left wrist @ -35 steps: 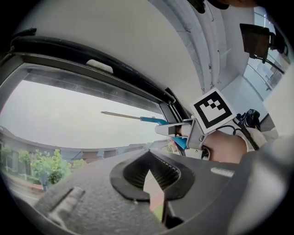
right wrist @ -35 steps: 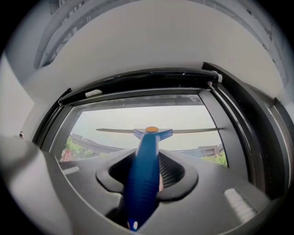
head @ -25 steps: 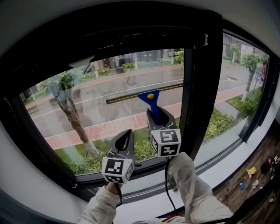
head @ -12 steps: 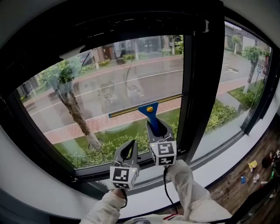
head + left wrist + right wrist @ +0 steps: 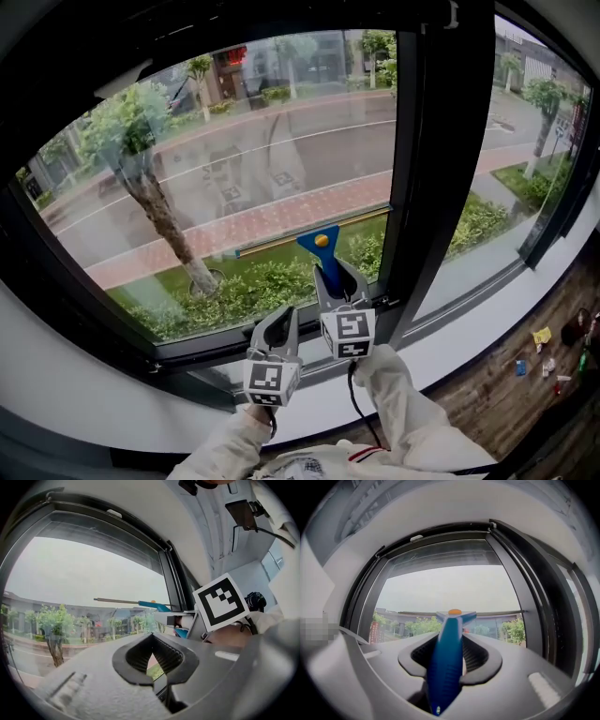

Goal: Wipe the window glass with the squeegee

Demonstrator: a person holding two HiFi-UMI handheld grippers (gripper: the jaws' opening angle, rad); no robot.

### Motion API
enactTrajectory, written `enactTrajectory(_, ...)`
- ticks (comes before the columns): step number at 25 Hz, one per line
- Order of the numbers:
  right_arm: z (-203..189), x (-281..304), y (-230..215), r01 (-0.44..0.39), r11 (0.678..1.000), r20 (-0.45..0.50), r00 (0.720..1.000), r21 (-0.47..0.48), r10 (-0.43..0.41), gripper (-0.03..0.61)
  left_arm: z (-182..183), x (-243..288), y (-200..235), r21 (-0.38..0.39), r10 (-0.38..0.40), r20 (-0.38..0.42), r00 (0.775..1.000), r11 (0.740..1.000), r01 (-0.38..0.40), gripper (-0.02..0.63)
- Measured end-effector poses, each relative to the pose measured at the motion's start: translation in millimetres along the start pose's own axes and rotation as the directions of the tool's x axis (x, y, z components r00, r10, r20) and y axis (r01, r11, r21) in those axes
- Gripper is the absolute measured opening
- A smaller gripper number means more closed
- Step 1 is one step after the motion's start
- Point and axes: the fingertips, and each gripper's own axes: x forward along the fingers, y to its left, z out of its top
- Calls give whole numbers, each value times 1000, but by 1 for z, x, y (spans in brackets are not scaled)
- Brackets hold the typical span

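Squeegee (image 5: 320,241) blade presses on the window glass (image 5: 234,150) low on the pane, its blue handle clenched in the right claw (image 5: 335,274) just beneath. A downward stroke seems nearly done; next it likely needs lifting to a fresh strip. Left claw (image 5: 278,323), clenched on nothing, hangs beside, off the glass.

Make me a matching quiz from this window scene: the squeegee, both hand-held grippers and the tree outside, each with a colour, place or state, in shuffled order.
Things:
1. squeegee
2. left hand-held gripper
3. right hand-held gripper
4. tree

Descriptions:
a. outdoors, at the left
b. shut on a tool
c. blue, with an orange dot
d. shut, holding nothing

Pairs: 1-c, 2-d, 3-b, 4-a.
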Motion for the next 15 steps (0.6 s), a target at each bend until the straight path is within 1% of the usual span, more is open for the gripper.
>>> enactTrajectory(6, -45, -9, 4, -15, 1000, -55, 998, 0, 15, 146, -26, 0, -15, -31, -37, -36, 999, 999, 36, 0)
enactTrajectory(10, -80, -17, 6, -21, 1000, -93, 995, -7, 20, 146, -46, 0, -22, -42, -47, -79, 996, 998, 44, 0)
enactTrajectory(15, -128, -27, 10, -29, 1000, -160, 987, 11, 31, 146, -74, -2, -29, -72, -52, -140, 989, 996, 43, 0)
